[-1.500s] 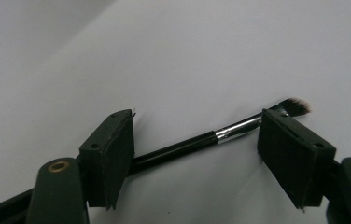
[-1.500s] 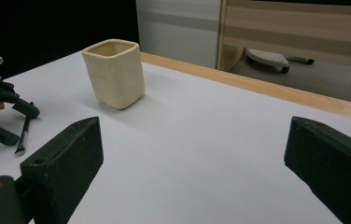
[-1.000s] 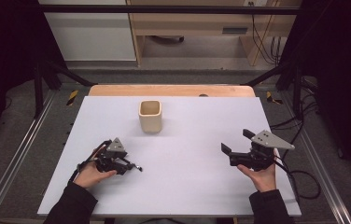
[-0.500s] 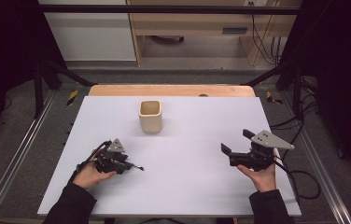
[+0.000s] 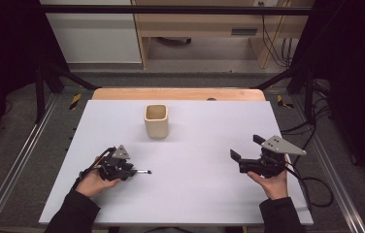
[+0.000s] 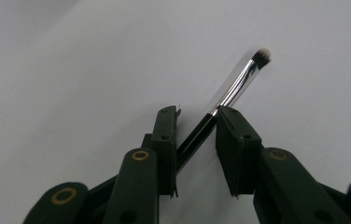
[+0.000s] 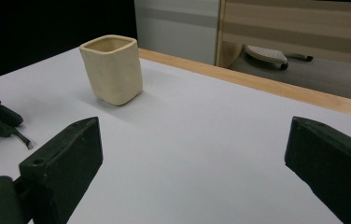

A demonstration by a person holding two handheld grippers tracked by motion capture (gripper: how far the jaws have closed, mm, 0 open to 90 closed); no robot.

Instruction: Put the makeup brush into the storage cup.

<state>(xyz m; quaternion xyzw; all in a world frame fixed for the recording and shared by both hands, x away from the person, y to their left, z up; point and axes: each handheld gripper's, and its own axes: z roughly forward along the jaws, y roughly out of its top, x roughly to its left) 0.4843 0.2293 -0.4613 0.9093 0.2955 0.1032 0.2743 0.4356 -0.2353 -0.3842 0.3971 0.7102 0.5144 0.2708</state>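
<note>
The left gripper [image 6: 196, 116] grips a small brush [image 6: 232, 88] by its black handle between nearly closed jaws, the metal ferrule and dark bristles jutting out past the jaw tips just above the table [image 5: 200, 194]. The right gripper [image 5: 248, 153] stands wide apart with nothing between its jaws, well to the right of the brush, and a cream cup [image 5: 156, 120] sits beyond both, nearer the left gripper.

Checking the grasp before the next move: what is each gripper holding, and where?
Left gripper grips the small brush by its black handle; right gripper holds nothing.
</note>
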